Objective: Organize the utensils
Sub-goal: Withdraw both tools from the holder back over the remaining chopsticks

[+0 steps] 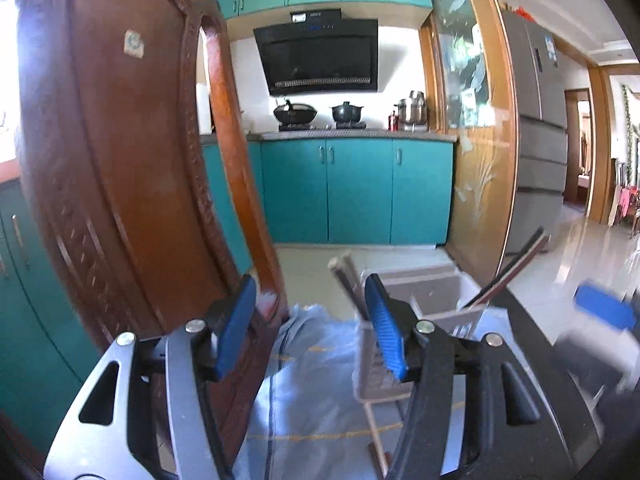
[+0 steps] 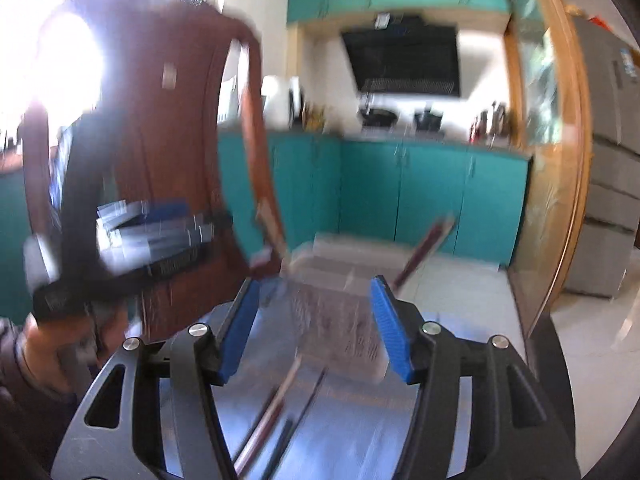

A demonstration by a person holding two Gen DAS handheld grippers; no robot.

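A pale grey utensil holder (image 1: pixel 424 292) stands on the plastic-covered table, with chopsticks (image 1: pixel 348 280) leaning out at its left and dark chopsticks (image 1: pixel 516 268) at its right. My left gripper (image 1: pixel 308 328) is open and empty, its right finger (image 1: pixel 386 328) just in front of the holder. In the blurred right wrist view the holder (image 2: pixel 340 296) sits beyond my open, empty right gripper (image 2: pixel 316 320), and loose chopsticks (image 2: pixel 272 412) lie on the table between its arms. The right gripper's blue pad (image 1: pixel 604 306) shows at the left view's right edge.
A carved brown wooden chair back (image 1: pixel 120 152) stands close on the left, also in the right wrist view (image 2: pixel 168 140). Teal kitchen cabinets (image 1: pixel 356 188), a stove with pots (image 1: pixel 320 114) and a glass-panelled door (image 1: pixel 472 120) lie beyond the table.
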